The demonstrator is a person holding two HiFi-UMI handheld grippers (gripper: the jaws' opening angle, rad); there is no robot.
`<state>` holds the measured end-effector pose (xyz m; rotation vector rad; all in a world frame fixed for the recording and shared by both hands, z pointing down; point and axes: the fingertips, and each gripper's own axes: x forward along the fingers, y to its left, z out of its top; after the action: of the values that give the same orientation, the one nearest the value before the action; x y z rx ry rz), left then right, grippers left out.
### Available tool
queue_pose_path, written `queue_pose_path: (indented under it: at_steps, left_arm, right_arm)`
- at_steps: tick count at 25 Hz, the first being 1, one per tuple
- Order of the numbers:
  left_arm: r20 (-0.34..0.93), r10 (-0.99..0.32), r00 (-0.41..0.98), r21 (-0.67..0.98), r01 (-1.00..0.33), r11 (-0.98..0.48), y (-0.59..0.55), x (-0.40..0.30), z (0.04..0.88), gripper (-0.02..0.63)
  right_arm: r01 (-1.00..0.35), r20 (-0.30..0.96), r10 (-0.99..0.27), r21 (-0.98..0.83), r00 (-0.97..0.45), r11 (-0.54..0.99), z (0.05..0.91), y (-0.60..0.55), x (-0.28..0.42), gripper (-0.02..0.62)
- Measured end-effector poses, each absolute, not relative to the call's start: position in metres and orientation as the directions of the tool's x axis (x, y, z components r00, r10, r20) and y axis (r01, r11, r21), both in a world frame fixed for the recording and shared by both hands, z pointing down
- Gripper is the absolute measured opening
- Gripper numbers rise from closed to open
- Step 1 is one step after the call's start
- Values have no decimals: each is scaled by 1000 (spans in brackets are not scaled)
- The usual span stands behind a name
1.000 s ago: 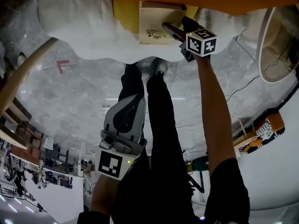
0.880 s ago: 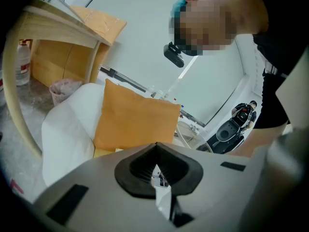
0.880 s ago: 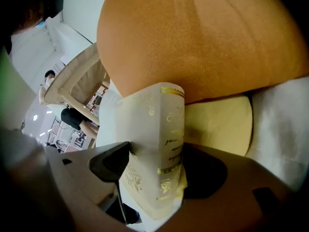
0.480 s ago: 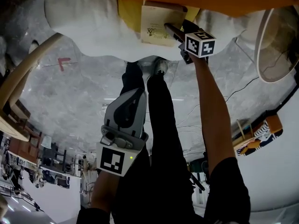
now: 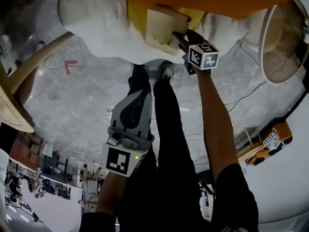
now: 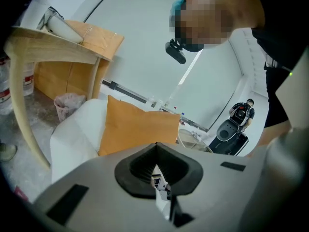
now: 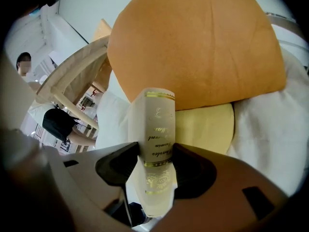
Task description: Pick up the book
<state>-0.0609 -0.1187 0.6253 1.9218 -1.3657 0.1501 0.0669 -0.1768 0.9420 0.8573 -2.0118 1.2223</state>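
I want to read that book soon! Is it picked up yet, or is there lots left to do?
Done: the right gripper has the book by its spine, and its jaws have just been closing on it. In hand: the book sits tilted over the yellow cushion, so the lift looks only just begun. Left: raising it fully clear. The left gripper is shut, empty and away from the book.

the person wears black trousers (image 5: 166, 129), black short sleeves (image 5: 234, 187) and pale shoes (image 5: 165, 70). the left gripper (image 5: 143, 94) and right gripper (image 5: 177, 34) have grey shells, black pads (image 7: 116, 170), and cubes (image 5: 203, 56) with black-and-white square markers; a green light (image 5: 136, 157) dots the left.
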Motion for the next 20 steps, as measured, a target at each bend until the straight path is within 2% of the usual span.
queue_pose_path:
  at_steps: [11,20]
  left_arm:
    - [495,-775,392,525,-846,-92,-92,-65,622,2]
    - [484,-777,403,523,-845,-112,-82,-45,616,2]
  right_arm:
    - [-787,776,-225,-486,-589,380,920,-151,64,210]
    - [-802,776,-269,-454,-570,389,903,-140,80,204]
